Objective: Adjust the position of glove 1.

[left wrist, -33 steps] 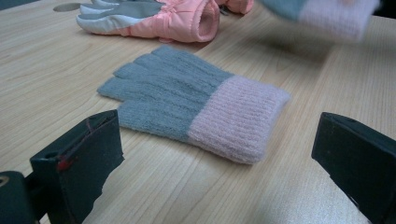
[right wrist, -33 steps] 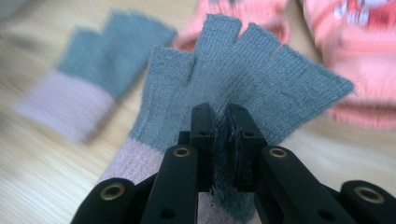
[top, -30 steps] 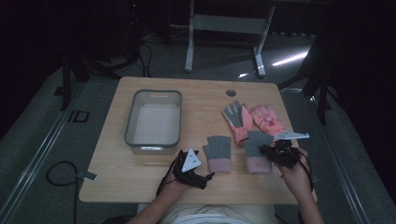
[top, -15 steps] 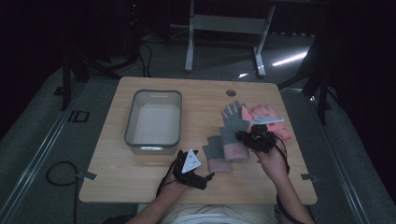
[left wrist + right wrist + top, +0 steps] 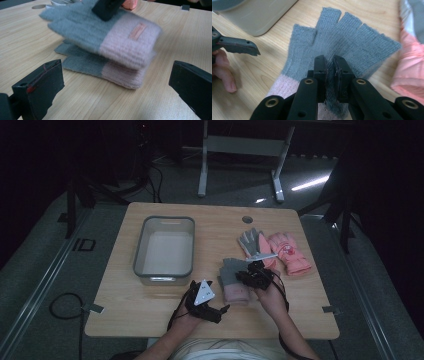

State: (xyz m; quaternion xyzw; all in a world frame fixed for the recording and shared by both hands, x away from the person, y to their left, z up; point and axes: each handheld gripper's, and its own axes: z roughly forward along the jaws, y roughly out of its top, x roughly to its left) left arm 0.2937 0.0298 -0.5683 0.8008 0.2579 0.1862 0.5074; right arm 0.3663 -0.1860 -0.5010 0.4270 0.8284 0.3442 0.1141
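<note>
Right of the grey bin (image 5: 164, 247), your left tool (image 5: 214, 310) rests spread wide and empty on the bench (image 5: 130, 306), while your right tool (image 5: 330, 67) is clamped on the upper grey-and-pink knit glove (image 5: 105, 32), lifted just above its twin (image 5: 100, 67).

No writing can be read anywhere. The small salmon tag (image 5: 136, 31) on the pink cuff of the grey knit glove (image 5: 100, 30) is too blurred to show any lettering.
</note>
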